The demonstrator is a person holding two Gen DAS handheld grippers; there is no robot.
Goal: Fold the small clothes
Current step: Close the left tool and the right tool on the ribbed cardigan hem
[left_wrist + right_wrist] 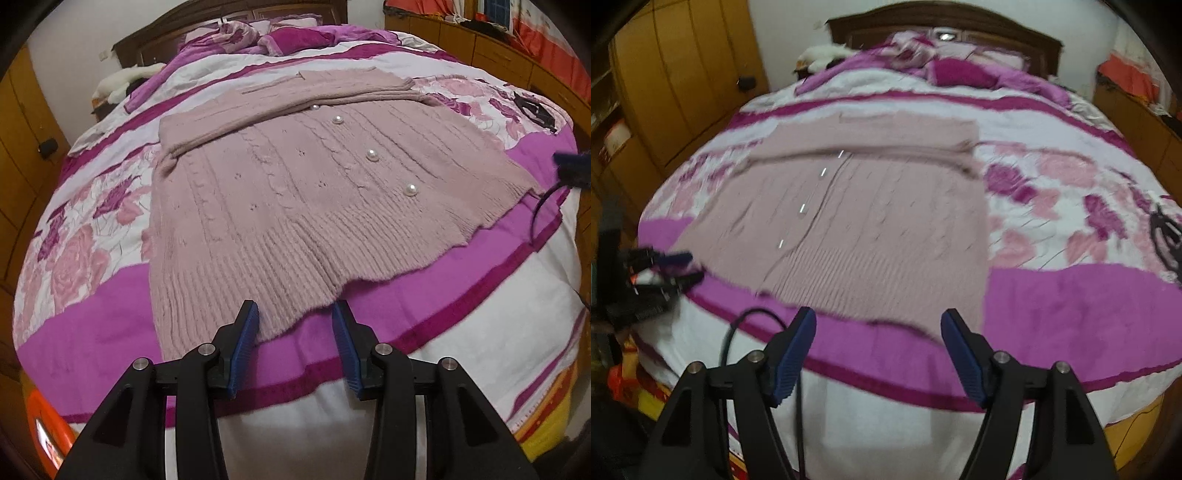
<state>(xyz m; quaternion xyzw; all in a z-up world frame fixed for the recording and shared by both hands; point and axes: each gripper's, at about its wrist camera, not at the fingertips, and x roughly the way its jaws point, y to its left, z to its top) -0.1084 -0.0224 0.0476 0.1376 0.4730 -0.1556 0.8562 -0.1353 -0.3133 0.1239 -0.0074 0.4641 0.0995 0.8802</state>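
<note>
A dusty-pink knitted cardigan [280,199] with pearl buttons [373,155] lies flat on the bed, its sleeves folded across the top. It also shows in the right wrist view [857,221], blurred. My left gripper [295,317] is open and empty, its blue pads just above the cardigan's ribbed hem near the left corner. My right gripper [879,325] is open and empty, over the hem's right part at the bed's front. The left gripper shows at the left edge of the right wrist view [661,266].
The bed has a magenta, white and rose-patterned quilt [88,266], pillows [295,40] and a wooden headboard [945,18]. Wooden wardrobes [679,74] stand left and cabinets [517,55] right. A dark object [535,109] lies on the quilt at right. A black cable [738,325] hangs at the bed front.
</note>
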